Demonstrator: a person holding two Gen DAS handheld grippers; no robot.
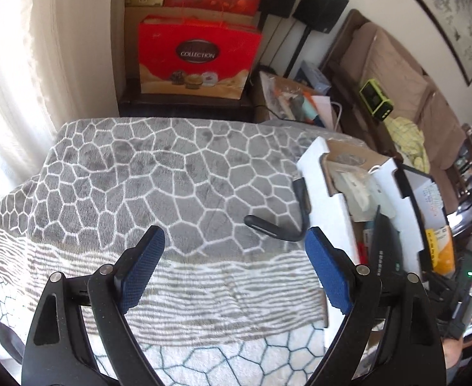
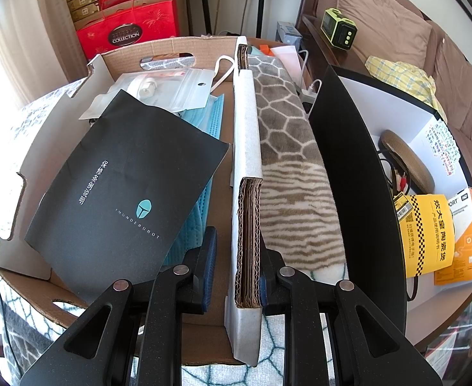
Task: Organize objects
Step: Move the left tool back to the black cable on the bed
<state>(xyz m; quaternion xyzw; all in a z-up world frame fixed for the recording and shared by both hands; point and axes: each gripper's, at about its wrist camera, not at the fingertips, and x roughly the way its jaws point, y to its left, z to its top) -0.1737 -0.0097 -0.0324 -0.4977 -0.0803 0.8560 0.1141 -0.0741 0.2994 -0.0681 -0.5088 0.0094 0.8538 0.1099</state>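
Note:
A white cardboard box (image 1: 313,173) stands on the blanket at the right; it holds a black booklet (image 2: 130,173), blue masks (image 2: 215,115) and a clear zip bag (image 2: 171,90). A bent black flexible USB light (image 1: 277,228) lies on the blanket beside the box's left wall. My left gripper (image 1: 236,257) is open and empty above the blanket, near the light. My right gripper (image 2: 236,257) straddles the box's right wall (image 2: 247,148), one finger inside, one outside, with a gap left of the wall.
A black-walled box (image 2: 342,167) with yellow and orange leaflets (image 2: 429,231) stands right of the white one. Red gift bags (image 1: 197,58) are stacked behind the table. A sofa (image 1: 396,74) with a green device (image 1: 376,101) is at the right.

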